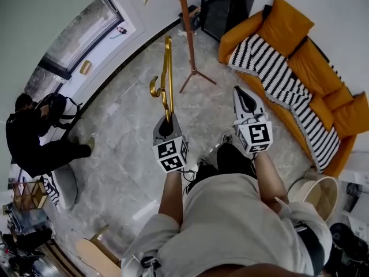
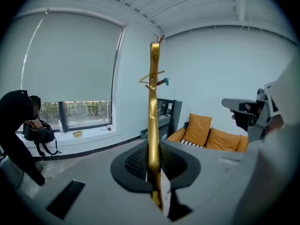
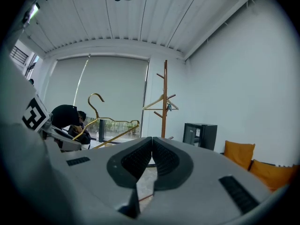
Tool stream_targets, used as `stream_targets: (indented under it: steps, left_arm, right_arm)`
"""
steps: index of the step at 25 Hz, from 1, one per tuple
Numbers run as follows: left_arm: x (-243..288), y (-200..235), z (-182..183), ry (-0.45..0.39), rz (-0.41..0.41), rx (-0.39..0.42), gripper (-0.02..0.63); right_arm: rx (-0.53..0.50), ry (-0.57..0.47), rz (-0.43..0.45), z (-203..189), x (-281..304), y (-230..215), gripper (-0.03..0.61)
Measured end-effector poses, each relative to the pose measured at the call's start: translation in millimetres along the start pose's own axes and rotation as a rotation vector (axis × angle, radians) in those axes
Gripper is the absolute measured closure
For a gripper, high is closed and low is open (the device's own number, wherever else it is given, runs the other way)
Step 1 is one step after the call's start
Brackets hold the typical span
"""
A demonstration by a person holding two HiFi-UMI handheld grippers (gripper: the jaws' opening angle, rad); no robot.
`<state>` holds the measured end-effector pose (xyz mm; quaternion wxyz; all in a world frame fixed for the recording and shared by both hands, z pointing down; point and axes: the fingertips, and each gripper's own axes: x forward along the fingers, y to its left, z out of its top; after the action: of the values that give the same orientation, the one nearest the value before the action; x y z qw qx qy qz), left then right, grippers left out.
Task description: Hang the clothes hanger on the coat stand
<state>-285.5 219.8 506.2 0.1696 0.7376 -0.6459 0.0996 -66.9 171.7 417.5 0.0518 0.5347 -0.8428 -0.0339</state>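
Looking down from the head view, the left gripper [image 1: 168,120] points ahead with the gold clothes hanger [image 1: 166,68] rising from its tips. The wooden coat stand [image 1: 186,27] stands well apart, farther along the pale stone floor [image 1: 127,154]. The right gripper [image 1: 244,97] is held beside the left one, nearer the orange sofa [image 1: 288,39].

The left gripper view shows its fingers [image 2: 133,165] clamped on the hanger, seen edge-on as one upright gold strip.

Only the right gripper view shows the hanger side-on, hook uppermost. Its own fingers [image 3: 136,158] are pressed together on nothing.
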Motion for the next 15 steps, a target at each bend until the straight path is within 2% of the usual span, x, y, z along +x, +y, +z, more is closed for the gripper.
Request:
stream_targets:
  steps: [5,15]
  left_arm:
    - [26,-13,-3,0.021,0.000,-0.006,0.575]
    - [89,-28,16,0.041,0.033,-0.022,0.575]
  right_arm:
    - [0.012,0.001,0.008,-7,22,-20,0.574]
    - [0.028,-0.005,0.069,-8,86,-63,0.574]
